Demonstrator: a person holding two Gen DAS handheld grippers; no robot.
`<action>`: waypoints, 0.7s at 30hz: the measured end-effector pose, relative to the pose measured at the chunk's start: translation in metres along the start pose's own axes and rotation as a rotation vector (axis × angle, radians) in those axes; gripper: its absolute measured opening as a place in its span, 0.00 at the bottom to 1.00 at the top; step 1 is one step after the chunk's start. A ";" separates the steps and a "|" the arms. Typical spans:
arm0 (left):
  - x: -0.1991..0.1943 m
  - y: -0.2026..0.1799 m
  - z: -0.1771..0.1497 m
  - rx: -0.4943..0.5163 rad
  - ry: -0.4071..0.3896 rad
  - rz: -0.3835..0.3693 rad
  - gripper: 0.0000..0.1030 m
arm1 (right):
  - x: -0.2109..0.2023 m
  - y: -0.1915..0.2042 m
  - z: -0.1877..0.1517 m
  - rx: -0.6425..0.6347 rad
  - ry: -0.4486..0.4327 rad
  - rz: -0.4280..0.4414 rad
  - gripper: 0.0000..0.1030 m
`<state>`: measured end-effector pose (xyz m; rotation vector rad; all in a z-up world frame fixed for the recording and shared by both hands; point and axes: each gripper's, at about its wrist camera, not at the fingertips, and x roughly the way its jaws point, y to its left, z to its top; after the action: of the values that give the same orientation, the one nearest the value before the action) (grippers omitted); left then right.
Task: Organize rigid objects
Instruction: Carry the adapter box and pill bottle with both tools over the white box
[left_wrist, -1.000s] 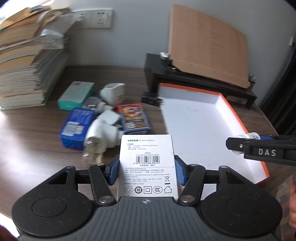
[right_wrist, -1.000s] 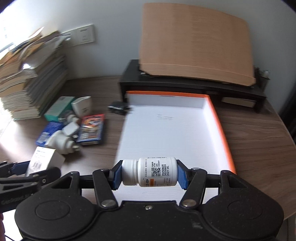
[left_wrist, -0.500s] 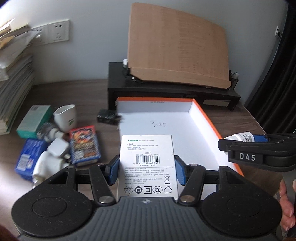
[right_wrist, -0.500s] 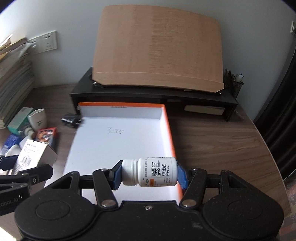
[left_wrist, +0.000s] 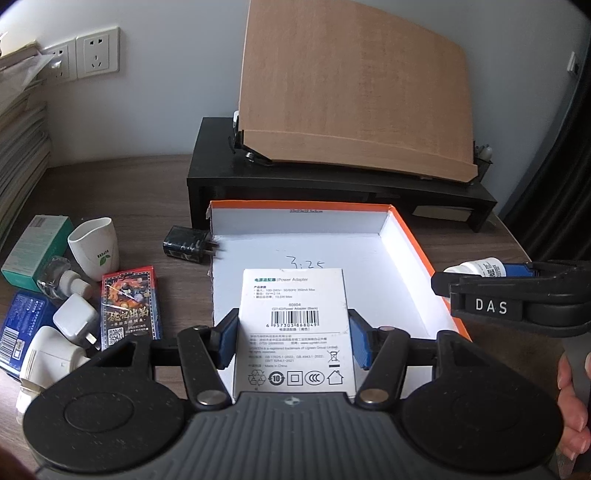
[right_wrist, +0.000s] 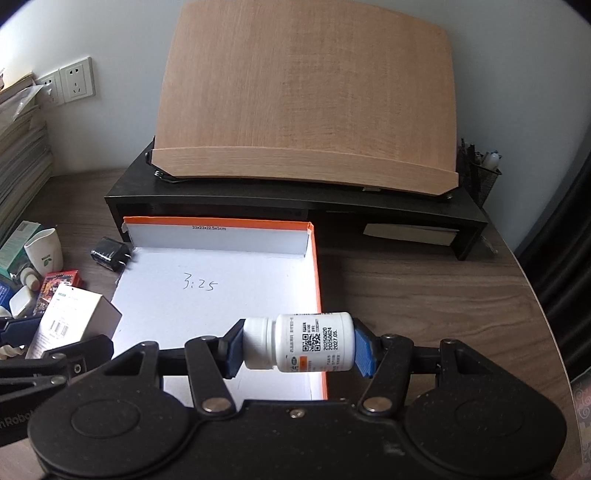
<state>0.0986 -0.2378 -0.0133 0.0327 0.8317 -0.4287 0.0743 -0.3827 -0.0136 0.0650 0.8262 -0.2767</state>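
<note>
The left gripper (left_wrist: 293, 341) clamps a white cardboard power adapter box (left_wrist: 293, 325) between its blue ribbed pads; the jaws stand narrow, pressed flat on the box's two side faces. The box is rectangular, matte, printed with a barcode and compliance symbols, and hangs above the near left part of the orange tray (left_wrist: 413, 240).

The right gripper (right_wrist: 298, 347) clamps a white plastic pill bottle (right_wrist: 299, 341) lying sideways, one blue pad on the ribbed screw cap, the other on the base. The bottle is cylindrical and smooth, with a printed label bearing a QR code. It hangs above the near right edge of the tray.

The tray is a shallow rectangular cardboard lid, orange outside and white inside, with low upright walls and "3:25" handwritten on its floor. It lies flat on a dark wood-grain table (right_wrist: 424, 295).

Behind the tray stands a black box-shaped monitor riser (right_wrist: 295, 210), carrying a tilted, smooth light-wood board (right_wrist: 306, 92).

Touching the tray's far left corner lies a glossy black charger plug (left_wrist: 184, 243). Farther left of the tray is a cluster: a white ceramic cup (left_wrist: 95, 247) with a leaf mark, a red card deck box (left_wrist: 131, 306), a white square charger (left_wrist: 75, 325), a teal carton (left_wrist: 35, 247) and a blue packet (left_wrist: 20, 332).
</note>
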 end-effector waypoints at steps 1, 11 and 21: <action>0.002 0.000 0.001 -0.002 0.001 0.004 0.58 | 0.003 0.000 0.001 -0.002 0.001 0.004 0.67; 0.024 0.005 0.014 -0.032 0.001 0.039 0.58 | 0.034 0.005 0.023 -0.012 0.011 0.072 0.67; 0.027 0.002 0.024 -0.031 -0.019 0.054 0.58 | 0.036 0.010 0.042 -0.011 -0.008 0.083 0.67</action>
<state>0.1325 -0.2499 -0.0162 0.0225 0.8165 -0.3649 0.1302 -0.3874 -0.0125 0.0874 0.8145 -0.1943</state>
